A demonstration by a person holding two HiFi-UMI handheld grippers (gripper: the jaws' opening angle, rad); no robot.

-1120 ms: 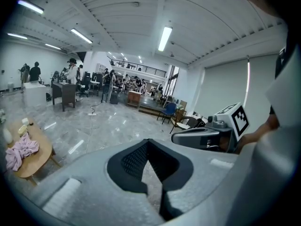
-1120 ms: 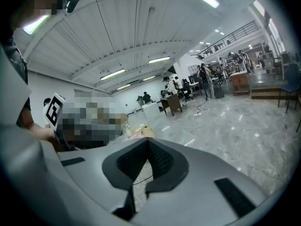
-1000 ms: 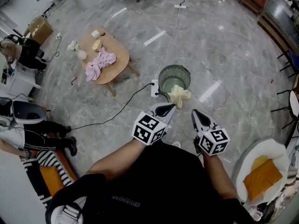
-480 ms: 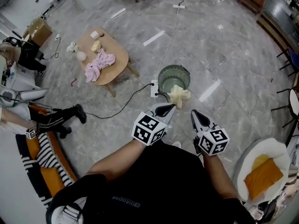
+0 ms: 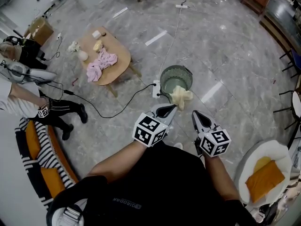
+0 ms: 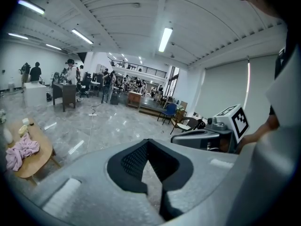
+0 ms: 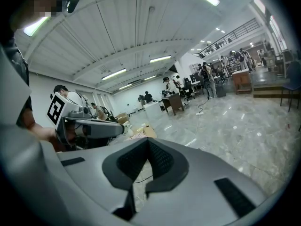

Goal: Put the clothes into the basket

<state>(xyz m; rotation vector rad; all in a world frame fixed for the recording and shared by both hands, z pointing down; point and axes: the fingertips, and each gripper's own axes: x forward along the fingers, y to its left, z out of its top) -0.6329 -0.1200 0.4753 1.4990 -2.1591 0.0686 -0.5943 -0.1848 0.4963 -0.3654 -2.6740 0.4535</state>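
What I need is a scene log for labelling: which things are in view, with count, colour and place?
basket: one, green mesh, on the floor ahead
cloth: one, pale yellow, hanging at the basket's near rim
garment: one, pink, crumpled on the table
table: one, wooden, oval, upper left
power strip: one, white, beside the basket
cardboard box: one, brown, far left
bystander: one, left edge
left hand-held gripper: one, grey, shut, empty
right hand-held gripper: one, grey, shut, empty
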